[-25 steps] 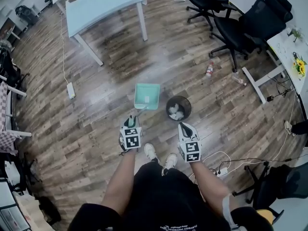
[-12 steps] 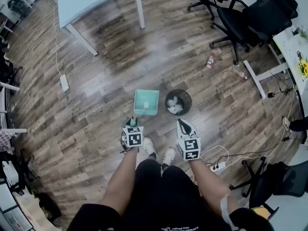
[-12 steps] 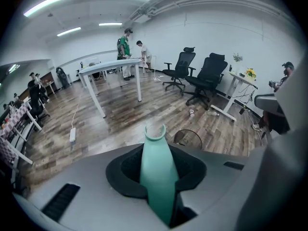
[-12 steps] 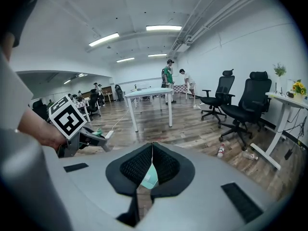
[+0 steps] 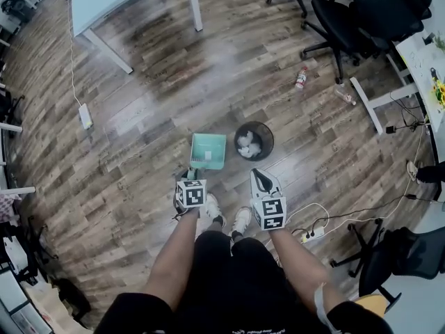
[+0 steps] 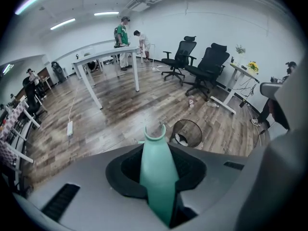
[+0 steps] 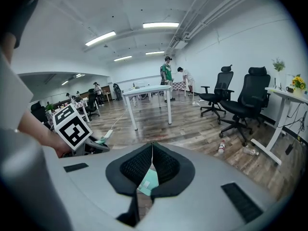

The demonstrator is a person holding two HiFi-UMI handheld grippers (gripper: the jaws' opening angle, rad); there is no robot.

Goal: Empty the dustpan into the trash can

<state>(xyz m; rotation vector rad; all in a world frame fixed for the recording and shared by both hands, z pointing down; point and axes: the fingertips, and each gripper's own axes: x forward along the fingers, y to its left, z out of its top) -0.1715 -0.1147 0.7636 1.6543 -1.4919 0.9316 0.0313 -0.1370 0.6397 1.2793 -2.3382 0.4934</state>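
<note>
Your left tongs (image 5: 189, 175) clamped on the green dustpan (image 5: 208, 150) by its handle, centre frame, just left of the trash can (image 5: 270, 143), your right tongs (image 5: 259, 177) closed and empty.

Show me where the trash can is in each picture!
Head view: the trash can stands at centre, just right of the mint dustpan.
Left gripper view: trash can right of centre, beside the dustpan's handle tip.
Right gripper view: not in it.
Shared landmark: the black office chairs, in all three views.
</note>
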